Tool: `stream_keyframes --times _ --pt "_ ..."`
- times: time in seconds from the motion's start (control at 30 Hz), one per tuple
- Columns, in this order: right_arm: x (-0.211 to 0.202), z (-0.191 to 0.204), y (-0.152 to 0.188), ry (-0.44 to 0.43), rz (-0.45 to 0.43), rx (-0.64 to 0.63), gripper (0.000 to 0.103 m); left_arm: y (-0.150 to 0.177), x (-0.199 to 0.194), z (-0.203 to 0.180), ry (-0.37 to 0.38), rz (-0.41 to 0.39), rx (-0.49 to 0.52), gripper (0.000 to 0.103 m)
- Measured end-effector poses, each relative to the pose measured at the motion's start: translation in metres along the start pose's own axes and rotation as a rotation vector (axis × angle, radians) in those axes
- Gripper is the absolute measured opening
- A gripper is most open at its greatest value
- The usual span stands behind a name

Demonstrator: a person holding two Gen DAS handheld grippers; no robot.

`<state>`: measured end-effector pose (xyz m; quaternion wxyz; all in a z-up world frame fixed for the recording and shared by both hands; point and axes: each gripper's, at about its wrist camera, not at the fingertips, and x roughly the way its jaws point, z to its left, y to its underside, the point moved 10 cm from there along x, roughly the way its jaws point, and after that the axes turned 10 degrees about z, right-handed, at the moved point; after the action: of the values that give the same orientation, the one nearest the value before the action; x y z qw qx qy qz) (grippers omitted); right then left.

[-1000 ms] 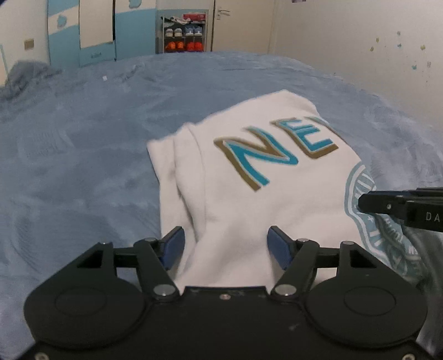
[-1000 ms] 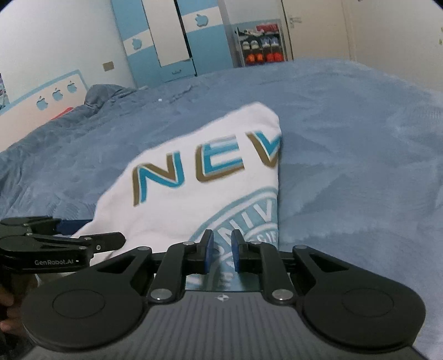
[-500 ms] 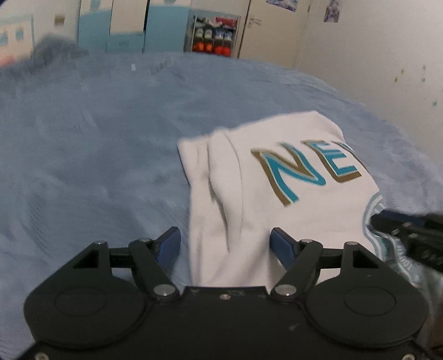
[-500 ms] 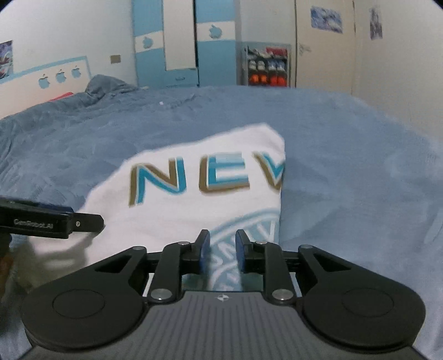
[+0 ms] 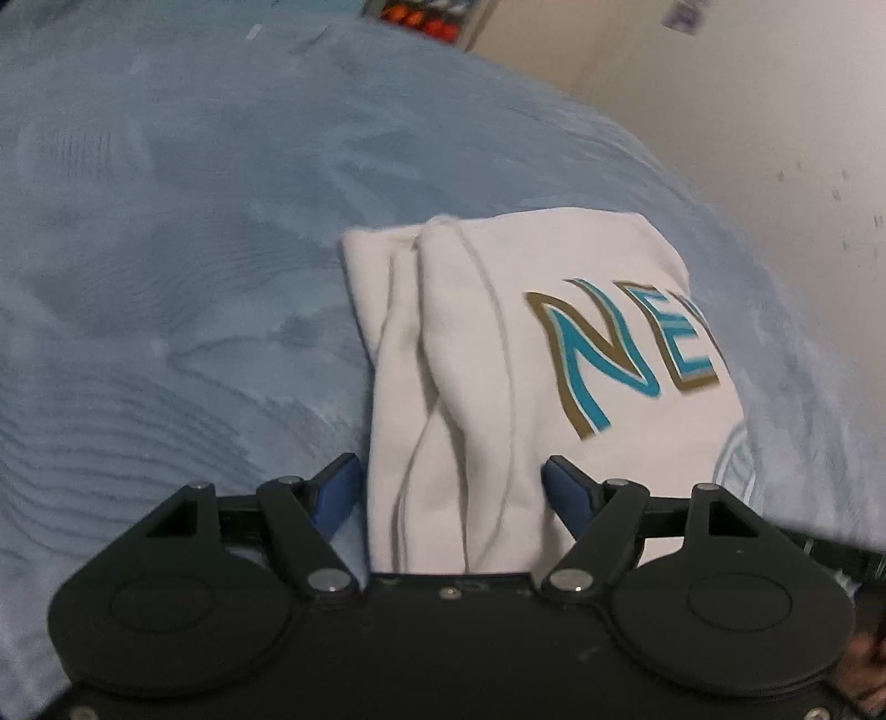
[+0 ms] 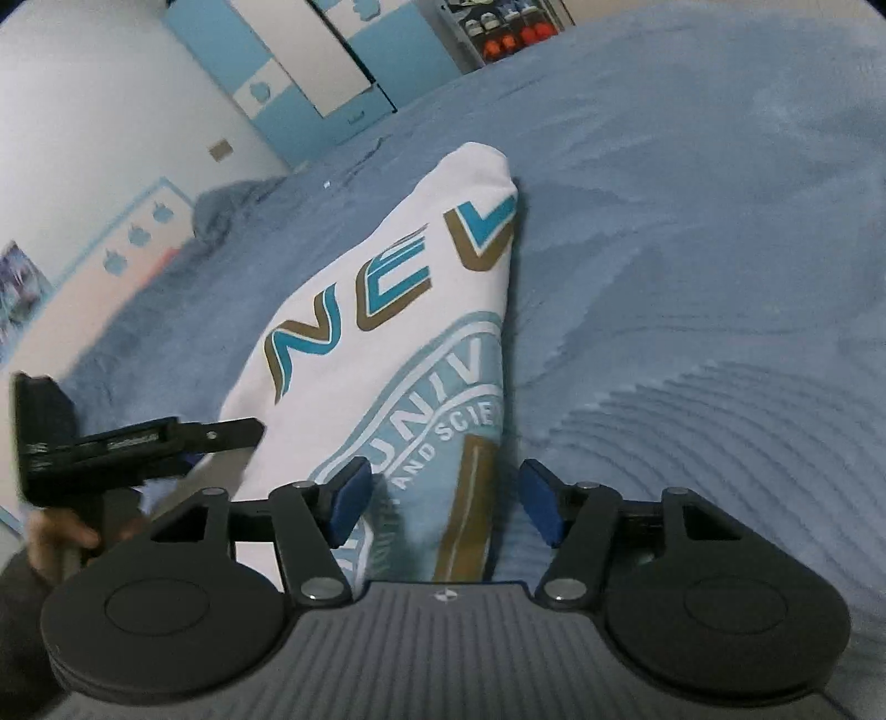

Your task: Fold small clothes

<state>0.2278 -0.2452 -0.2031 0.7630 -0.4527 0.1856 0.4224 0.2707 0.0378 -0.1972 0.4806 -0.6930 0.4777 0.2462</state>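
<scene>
A folded white shirt (image 5: pixel 498 343) with teal and gold lettering lies on the blue bedspread (image 5: pixel 166 277). My left gripper (image 5: pixel 451 490) is open, its blue pads straddling the shirt's near left edge where the folded sleeve lies. In the right wrist view the shirt (image 6: pixel 398 310) shows its round teal print. My right gripper (image 6: pixel 440 507) is open over the shirt's near right edge, fabric between the pads. The left gripper (image 6: pixel 221 435) appears at the left of that view, seen side-on, held by a hand (image 6: pixel 55 540).
The blue bedspread (image 6: pixel 692 277) stretches far on all sides of the shirt. Blue and white wardrobes (image 6: pixel 310 72) and a shoe rack (image 6: pixel 498 27) stand beyond the bed. A pale wall (image 5: pixel 775 111) runs along the right side.
My right gripper has opened and let go of the shirt's edge. Both cameras have tilted and shifted over the shirt. The left gripper stays open.
</scene>
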Motion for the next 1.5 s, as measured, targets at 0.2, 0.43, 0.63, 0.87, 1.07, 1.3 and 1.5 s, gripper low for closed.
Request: stream_keyframes --times 0.2,0.43,0.63,0.87,1.07,1.3,1.5 --pt "0.032 0.013 -0.022 0.045 0.011 -0.023 0.091 -0.008 0.012 -0.016 -0.119 -0.019 0.088 0.084" --pt "0.059 0.031 -0.037 0.082 -0.010 -0.101 0.095 -0.022 0.028 -0.024 -0.104 -0.003 0.104 0.099" --pt "0.057 0.021 -0.043 0.014 -0.021 -0.022 0.052 -0.022 0.030 -0.027 -0.130 -0.011 0.142 0.096" --pt "0.035 0.043 -0.050 0.024 -0.045 -0.032 0.025 -0.028 0.009 -0.058 -0.082 -0.090 0.178 0.030" --pt "-0.022 0.094 -0.074 0.005 -0.156 -0.137 0.024 -0.038 -0.041 -0.086 -0.040 -0.177 0.191 0.028" --pt "-0.083 0.100 -0.091 0.000 -0.219 -0.133 0.024 -0.049 -0.093 -0.138 -0.018 -0.231 0.236 0.028" --pt "-0.099 0.099 -0.091 0.017 -0.228 -0.132 0.024 -0.044 -0.107 -0.165 -0.045 -0.225 0.250 0.029"
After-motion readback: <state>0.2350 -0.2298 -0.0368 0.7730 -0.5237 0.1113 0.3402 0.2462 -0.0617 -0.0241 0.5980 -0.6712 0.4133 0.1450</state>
